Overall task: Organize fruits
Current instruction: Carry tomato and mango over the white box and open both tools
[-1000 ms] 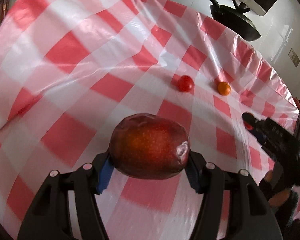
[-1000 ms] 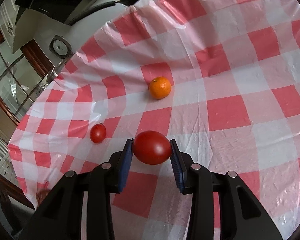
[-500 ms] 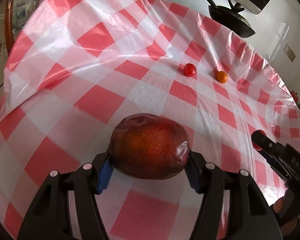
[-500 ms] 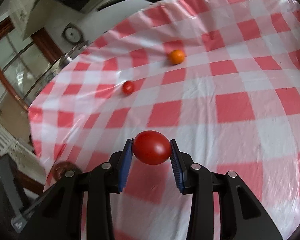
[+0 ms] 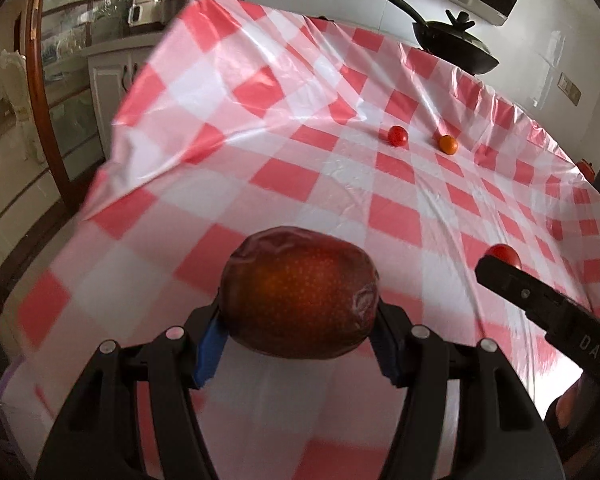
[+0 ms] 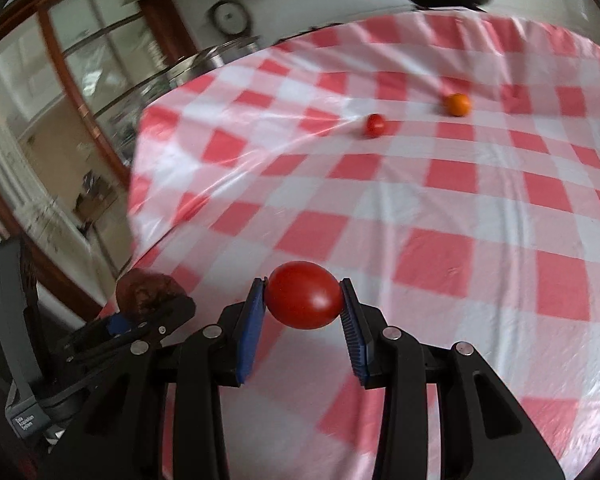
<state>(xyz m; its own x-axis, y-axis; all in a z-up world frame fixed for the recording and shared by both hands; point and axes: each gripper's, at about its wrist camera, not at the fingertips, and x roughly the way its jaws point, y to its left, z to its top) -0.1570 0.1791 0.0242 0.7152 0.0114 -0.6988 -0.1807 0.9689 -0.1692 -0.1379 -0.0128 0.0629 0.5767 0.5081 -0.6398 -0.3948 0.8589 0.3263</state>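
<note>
My left gripper [image 5: 296,344] is shut on a large dark red apple [image 5: 300,292] and holds it above the near part of the red-and-white checked tablecloth [image 5: 284,176]. My right gripper [image 6: 304,312] is shut on a red tomato [image 6: 304,294], also held above the cloth. The right gripper shows in the left wrist view [image 5: 500,264] at the right, and the left gripper with its apple [image 6: 146,292] shows at the lower left of the right wrist view. A small red tomato [image 5: 397,135] and a small orange [image 5: 448,144] lie far back on the cloth.
A black lidded pan [image 5: 452,46] stands at the table's far edge. The left table edge drops off toward a wood-framed glass cabinet [image 5: 52,80] and a white cupboard. A pot [image 5: 160,4] stands behind the far left corner.
Both grippers have pulled back toward the near left of the table with their fruits still held. The small tomato and orange now look farther away. More of the table edge and room shows.
</note>
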